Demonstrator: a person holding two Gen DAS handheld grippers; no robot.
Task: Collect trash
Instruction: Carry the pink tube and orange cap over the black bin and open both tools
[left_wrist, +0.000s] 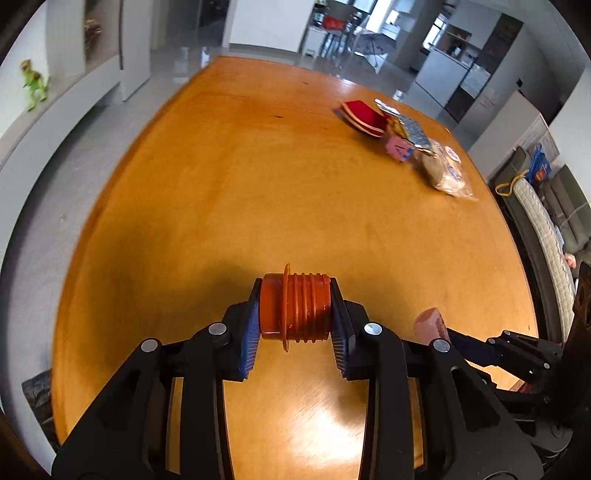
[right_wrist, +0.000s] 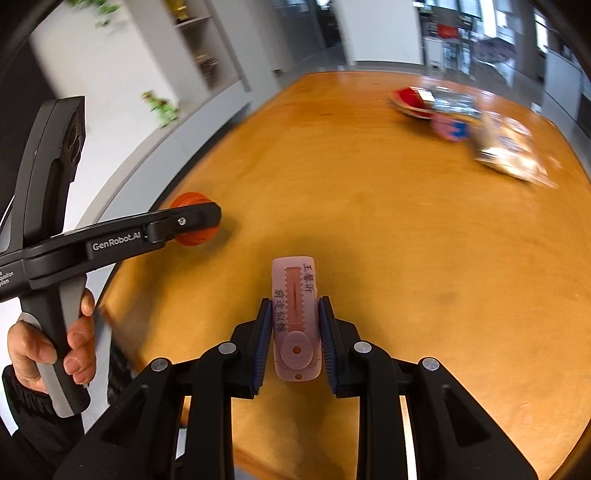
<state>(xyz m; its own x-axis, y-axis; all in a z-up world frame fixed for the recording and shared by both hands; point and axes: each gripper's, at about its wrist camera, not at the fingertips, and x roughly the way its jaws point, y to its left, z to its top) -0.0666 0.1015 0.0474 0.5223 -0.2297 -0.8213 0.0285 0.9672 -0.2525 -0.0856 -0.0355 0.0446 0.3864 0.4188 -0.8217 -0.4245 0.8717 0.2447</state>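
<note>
My left gripper (left_wrist: 295, 301) is shut on an orange ribbed plastic piece with a flange (left_wrist: 308, 310), held sideways just above the round wooden table (left_wrist: 258, 166). In the right wrist view the left gripper (right_wrist: 207, 221) comes in from the left with the orange piece (right_wrist: 190, 201) at its tip. My right gripper (right_wrist: 295, 317) is shut on a pink plastic cutter-like item with printed characters (right_wrist: 294, 284), which points away from me. Its pink tip (left_wrist: 430, 325) also shows in the left wrist view. More trash lies far right: red paper plates (left_wrist: 364, 116), a foil wrapper (left_wrist: 415, 131) and a bread bag (left_wrist: 445, 171).
A person's hand (right_wrist: 48, 354) grips the left gripper's handle beside the table's left edge. A small pink box (left_wrist: 399, 147) lies in the trash pile. A green toy dinosaur (left_wrist: 35, 85) stands on a white ledge at the left. A sofa (left_wrist: 546, 229) stands beyond the table's right edge.
</note>
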